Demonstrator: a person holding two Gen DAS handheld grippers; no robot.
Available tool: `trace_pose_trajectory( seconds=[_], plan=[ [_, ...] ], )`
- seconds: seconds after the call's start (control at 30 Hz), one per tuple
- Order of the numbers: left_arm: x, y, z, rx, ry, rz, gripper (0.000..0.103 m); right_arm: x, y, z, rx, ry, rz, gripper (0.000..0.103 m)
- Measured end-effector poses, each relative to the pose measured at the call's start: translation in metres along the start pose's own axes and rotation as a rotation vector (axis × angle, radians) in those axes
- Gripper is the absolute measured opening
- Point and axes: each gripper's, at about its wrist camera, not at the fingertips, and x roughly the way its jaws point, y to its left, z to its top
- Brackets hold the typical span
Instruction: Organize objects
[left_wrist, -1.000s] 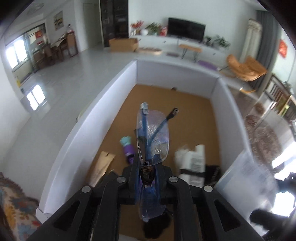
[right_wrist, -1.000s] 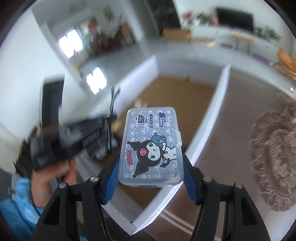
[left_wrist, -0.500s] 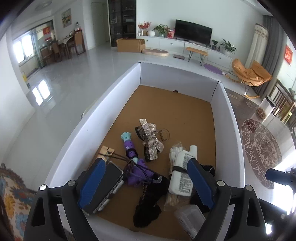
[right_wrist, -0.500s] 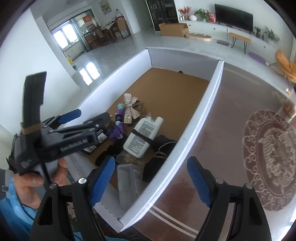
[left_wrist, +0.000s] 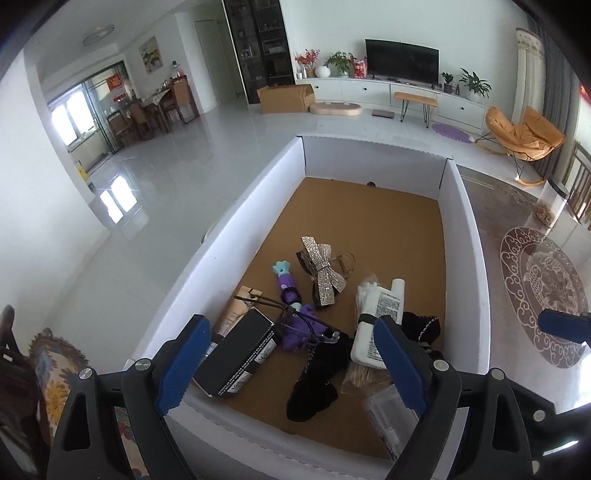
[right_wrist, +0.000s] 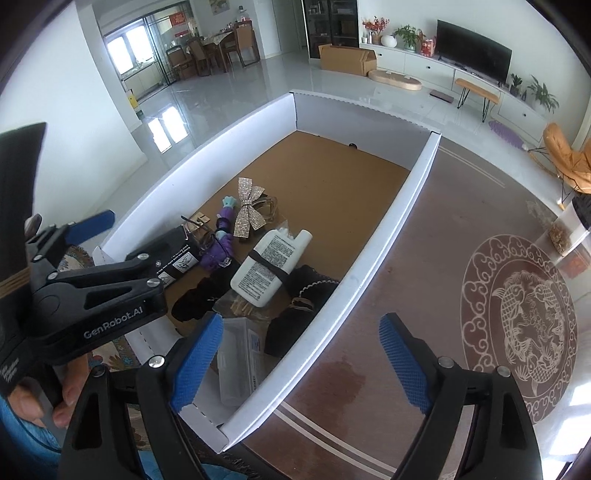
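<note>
A large white-walled box (left_wrist: 236, 229) with a brown cardboard floor holds the objects: a black box (left_wrist: 236, 354), a purple toy (left_wrist: 291, 317), clear glasses (left_wrist: 295, 325), a rhinestone bow (left_wrist: 323, 271), a white bottle (left_wrist: 380, 317), black fabric (left_wrist: 314, 384) and a clear plastic case (left_wrist: 388, 417). The same objects show in the right wrist view, with the white bottle (right_wrist: 271, 266) and clear case (right_wrist: 236, 362) near the front. My left gripper (left_wrist: 291, 365) is open and empty above the box's near end. My right gripper (right_wrist: 303, 358) is open and empty over the box's right wall (right_wrist: 369, 258).
The box stands on a brown mat (right_wrist: 424, 295) with a round fish-pattern emblem (right_wrist: 517, 317). Beyond lie a glossy white floor, a TV unit (left_wrist: 402, 66), an orange chair (left_wrist: 524, 133) and a cardboard carton (left_wrist: 286, 98). A patterned rug (left_wrist: 51, 369) lies at the left.
One second ago my left gripper held the clear glasses and my right the clear cartoon case. Both now lie in the box and both grippers are open.
</note>
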Motion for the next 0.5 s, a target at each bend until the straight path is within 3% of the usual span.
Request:
trace_pose_trajectory(
  seconds=[0.2, 0.5],
  plan=[
    [-0.005, 0.011, 0.0, -0.037, 0.001, 0.037, 0.09, 0.003, 0.007, 0.003, -0.021, 0.008, -0.005, 0.087],
    [-0.007, 0.019, -0.001, -0.047, -0.02, 0.027, 0.09, 0.007, 0.01, 0.003, -0.025, 0.015, -0.008, 0.087]
  ],
)
